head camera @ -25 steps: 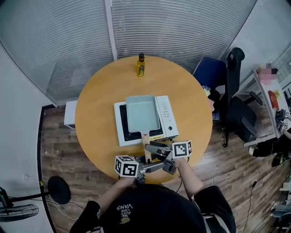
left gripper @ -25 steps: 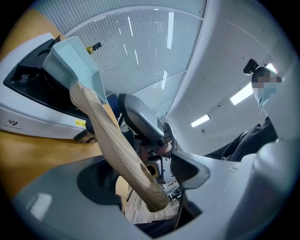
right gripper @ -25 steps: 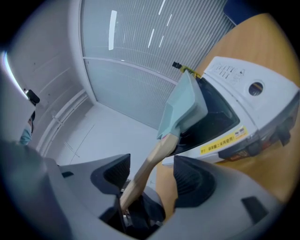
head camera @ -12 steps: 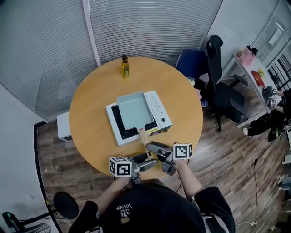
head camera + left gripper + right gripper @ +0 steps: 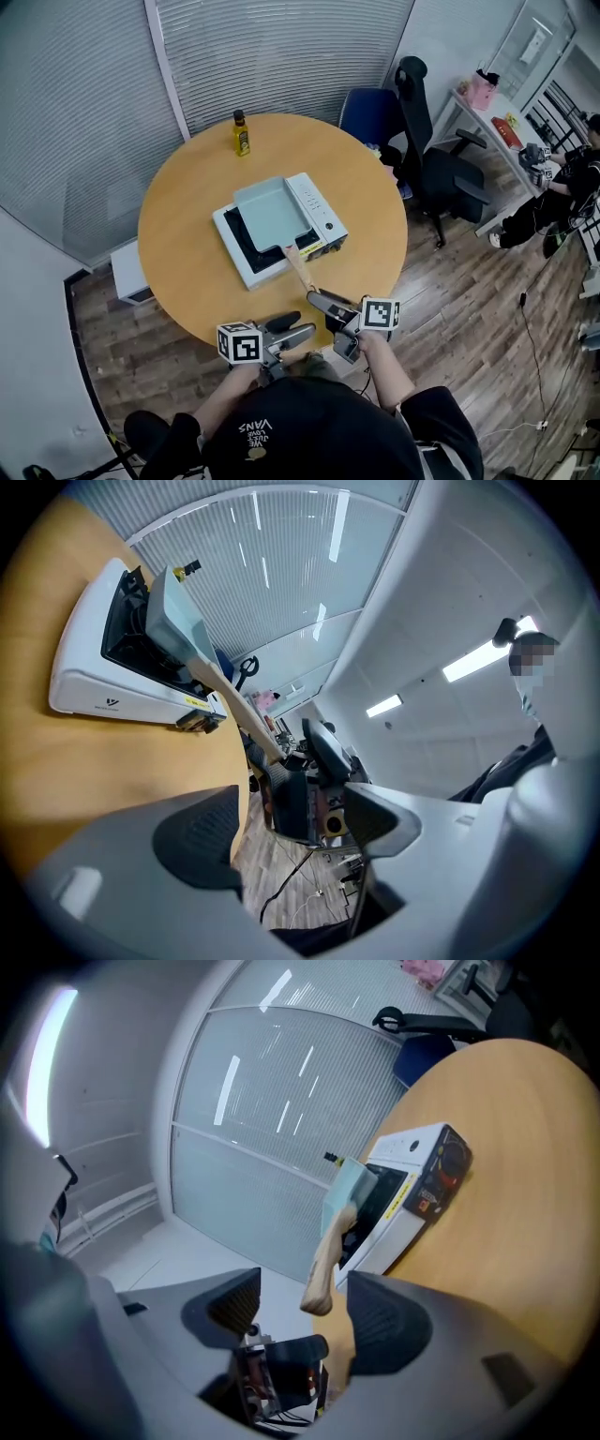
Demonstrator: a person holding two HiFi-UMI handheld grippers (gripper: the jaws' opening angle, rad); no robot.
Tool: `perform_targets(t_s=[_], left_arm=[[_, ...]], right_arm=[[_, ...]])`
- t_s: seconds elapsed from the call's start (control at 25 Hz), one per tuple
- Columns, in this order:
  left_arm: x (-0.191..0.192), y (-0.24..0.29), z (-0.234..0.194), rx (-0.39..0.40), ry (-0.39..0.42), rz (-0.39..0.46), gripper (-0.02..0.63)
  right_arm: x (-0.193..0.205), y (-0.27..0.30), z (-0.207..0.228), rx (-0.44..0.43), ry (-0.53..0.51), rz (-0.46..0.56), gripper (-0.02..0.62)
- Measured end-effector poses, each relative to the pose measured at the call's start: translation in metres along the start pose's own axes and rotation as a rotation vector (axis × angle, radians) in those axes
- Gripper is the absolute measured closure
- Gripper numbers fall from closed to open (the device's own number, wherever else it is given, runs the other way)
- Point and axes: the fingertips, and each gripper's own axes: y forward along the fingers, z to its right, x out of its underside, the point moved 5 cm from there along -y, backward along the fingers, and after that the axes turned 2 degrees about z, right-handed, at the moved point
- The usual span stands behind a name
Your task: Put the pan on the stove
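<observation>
Pale blue-green and rectangular, the pan [image 5: 270, 212] sits on the white stove [image 5: 317, 217] at the middle of the head view. It lies flat over the dark cooking surface, so the task's thing looks to be where it belongs. Its wooden handle [image 5: 296, 265] sticks out past the stove's near edge, toward the lower middle of the frame and the person. That is likely deliberate: it keeps the handle off the heat and easy to reach from the person's side.

The right gripper [image 5: 319, 304] hovers low in the frame, just beside the handle's free end. In the right gripper view its jaws stand apart, and the handle's rounded tip shows in line with the gap but is not clamped. Whether the tip touches a pad I cannot tell. As I judge it, that pose fits a let-go of the handle.

The left gripper [image 5: 296, 329] is further down and to the left, near the edge of the round wooden table [image 5: 187, 225]. Its own view shows the jaws wide apart with nothing between them. It seems held aside so as not to knock the pan.

A yellow bottle [image 5: 242, 133] stands at the table's far edge, upper left of centre, well apart from the stove.
</observation>
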Motion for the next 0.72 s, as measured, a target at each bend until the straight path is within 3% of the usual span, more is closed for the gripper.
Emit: perform_targets(t_s=[0.32,0.72], left_arm=[[0.026,-0.036,0.014,0.015,0.026,-0.038,0.273],[0.049,-0.097,0.024,-0.015,0.075,-0.019,0.275]], right_arm=[[0.053,-0.012,-0.016,0.024,0.031,0.071,0.337],[0.105,0.021,-0.049,-0.003,-0.053,0.035,0.339]])
